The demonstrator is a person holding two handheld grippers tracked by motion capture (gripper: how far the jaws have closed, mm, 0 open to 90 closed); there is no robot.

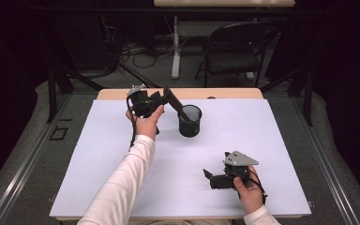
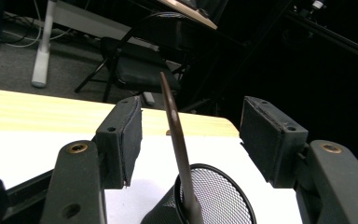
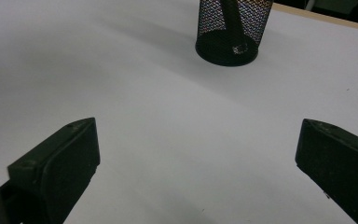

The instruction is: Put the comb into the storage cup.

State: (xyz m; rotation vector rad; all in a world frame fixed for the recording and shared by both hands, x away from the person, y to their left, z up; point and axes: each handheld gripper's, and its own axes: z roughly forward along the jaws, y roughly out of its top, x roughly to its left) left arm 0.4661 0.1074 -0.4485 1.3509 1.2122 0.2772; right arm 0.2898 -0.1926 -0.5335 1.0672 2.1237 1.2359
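Left claw (image 1: pixel 161 101) hangs over the far side of the desk (image 1: pixel 122 178), its jaws spread apart, just beside and above the cup (image 1: pixel 190 121). In the left gripper view the pads (image 2: pixel 128 135) stand on either side of the stick (image 2: pixel 177 140) without touching it; the stick rises between them, leaning, with its lower end down inside the cup. Right claw (image 1: pixel 209 177) sits low over the near side of the desk, well apart from the cup, and its jaws are spread wide with nothing between them but the white desk top.

By size: one desk, covered with one white sheet; one folding chair (image 1: pixel 234 49) beyond the far edge; two claws, one in each hand; one black mesh cup, upright near the middle of the far half; one dark slim stick, tilted toward the left claw, its top end sticking out past the cup's rim. The right gripper view shows the stick's lower end resting on the cup's bottom.
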